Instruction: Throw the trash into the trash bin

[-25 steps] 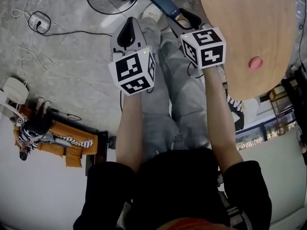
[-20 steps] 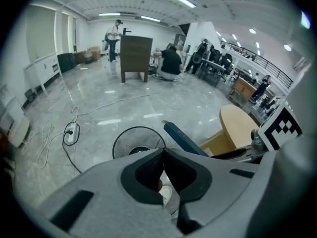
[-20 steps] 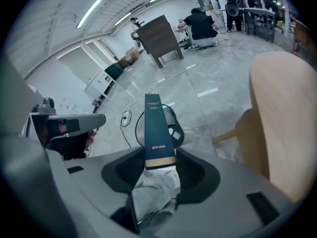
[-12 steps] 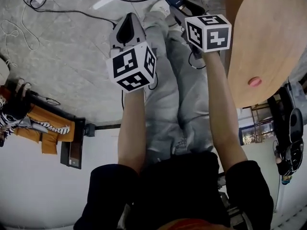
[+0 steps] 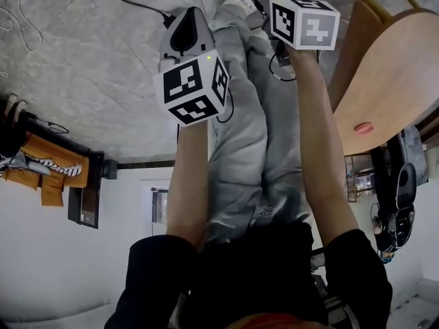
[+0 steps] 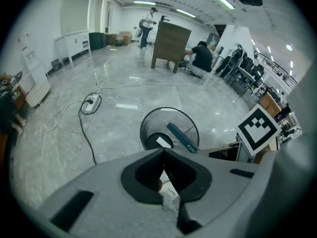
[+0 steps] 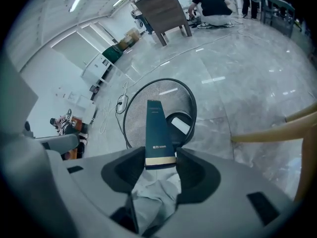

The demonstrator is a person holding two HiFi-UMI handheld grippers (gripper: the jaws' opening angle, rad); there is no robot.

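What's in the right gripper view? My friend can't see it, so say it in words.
The right gripper clamps a long dark blue box and aims it at a black wire trash bin on the grey floor. A white scrap lies in the bin; far behind, a person crouches by a wooden cabinet.

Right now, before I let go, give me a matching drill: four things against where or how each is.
1 blue box
2 trash bin
3 pink disc
4 left gripper

a on the wooden table
b fingers closed together
c held by the right gripper
d on the floor ahead

Pairs: 1-c, 2-d, 3-a, 4-b
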